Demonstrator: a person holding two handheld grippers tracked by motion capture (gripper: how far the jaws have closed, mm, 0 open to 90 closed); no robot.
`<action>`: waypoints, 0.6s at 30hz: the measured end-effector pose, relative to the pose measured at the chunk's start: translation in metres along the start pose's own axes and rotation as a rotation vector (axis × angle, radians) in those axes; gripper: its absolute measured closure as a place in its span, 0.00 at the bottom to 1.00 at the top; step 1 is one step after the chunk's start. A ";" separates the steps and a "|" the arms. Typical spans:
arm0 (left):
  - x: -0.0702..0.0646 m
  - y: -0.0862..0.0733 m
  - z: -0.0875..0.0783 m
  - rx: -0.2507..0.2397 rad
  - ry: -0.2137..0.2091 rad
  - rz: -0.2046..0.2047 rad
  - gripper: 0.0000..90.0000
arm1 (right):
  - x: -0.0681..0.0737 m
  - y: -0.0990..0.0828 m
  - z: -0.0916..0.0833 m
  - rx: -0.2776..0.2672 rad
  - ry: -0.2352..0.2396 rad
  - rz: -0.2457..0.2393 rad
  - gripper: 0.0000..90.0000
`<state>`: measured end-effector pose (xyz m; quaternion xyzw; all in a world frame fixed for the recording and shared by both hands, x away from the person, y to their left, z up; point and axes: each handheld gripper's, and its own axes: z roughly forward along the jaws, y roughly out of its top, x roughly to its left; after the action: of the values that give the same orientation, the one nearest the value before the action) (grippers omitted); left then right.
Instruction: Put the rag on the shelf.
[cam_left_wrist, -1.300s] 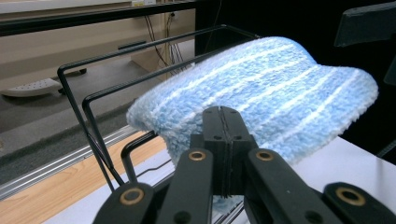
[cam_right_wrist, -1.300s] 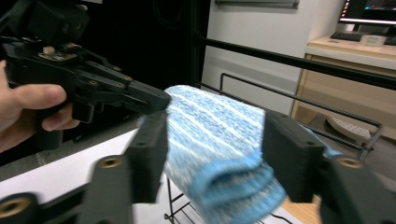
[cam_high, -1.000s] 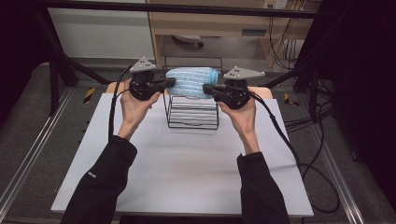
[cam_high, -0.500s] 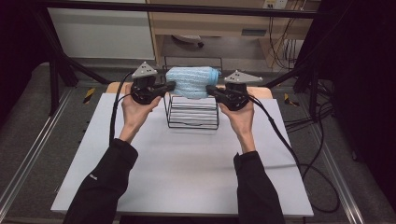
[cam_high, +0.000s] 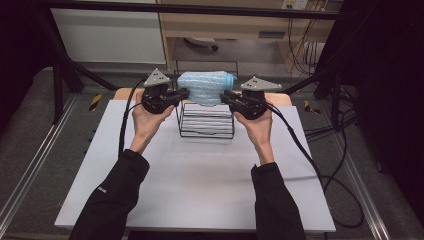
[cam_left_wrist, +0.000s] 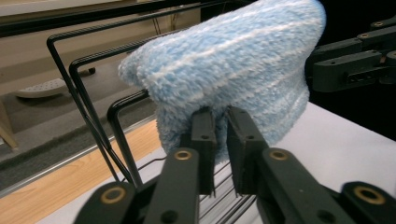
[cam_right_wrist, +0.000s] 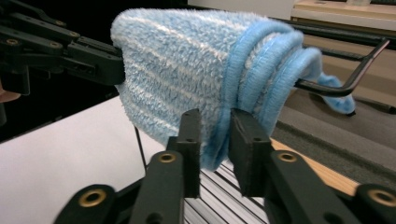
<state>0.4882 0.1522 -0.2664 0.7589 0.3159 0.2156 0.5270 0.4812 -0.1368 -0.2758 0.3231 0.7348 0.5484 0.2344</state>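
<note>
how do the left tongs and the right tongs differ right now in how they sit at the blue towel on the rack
The left tongs meet the blue towel at its folded, closed end; the right tongs meet its end with layered hemmed edges. In each gripper view, both have a lower fold of towel between their jaws. Both jaws have just been opening, loosening their hold. Both sit level with the wire rack top.

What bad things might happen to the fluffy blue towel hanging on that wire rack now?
The folded blue towel is draped over the black wire rack's top bar. Both grippers' jaws have just been opening, with its edges between them.

1. The left gripper and right gripper sit close, so pulling back might drag the towel off.
2. It hangs bunched, so it may slide off sideways.
3. The rack looks light and could tip if bumped.
</note>
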 end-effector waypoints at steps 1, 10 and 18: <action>-0.001 0.000 -0.002 -0.001 0.000 0.004 0.86 | 0.001 0.001 -0.003 -0.009 0.006 0.009 0.77; -0.007 0.002 -0.021 0.028 0.021 -0.009 0.59 | 0.004 0.006 -0.026 -0.017 0.035 0.042 0.54; -0.006 -0.009 -0.045 0.030 0.030 -0.017 0.43 | 0.010 0.004 -0.046 0.012 0.033 0.037 0.30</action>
<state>0.4520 0.1802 -0.2589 0.7608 0.3333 0.2179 0.5124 0.4437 -0.1589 -0.2589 0.3292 0.7355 0.5536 0.2102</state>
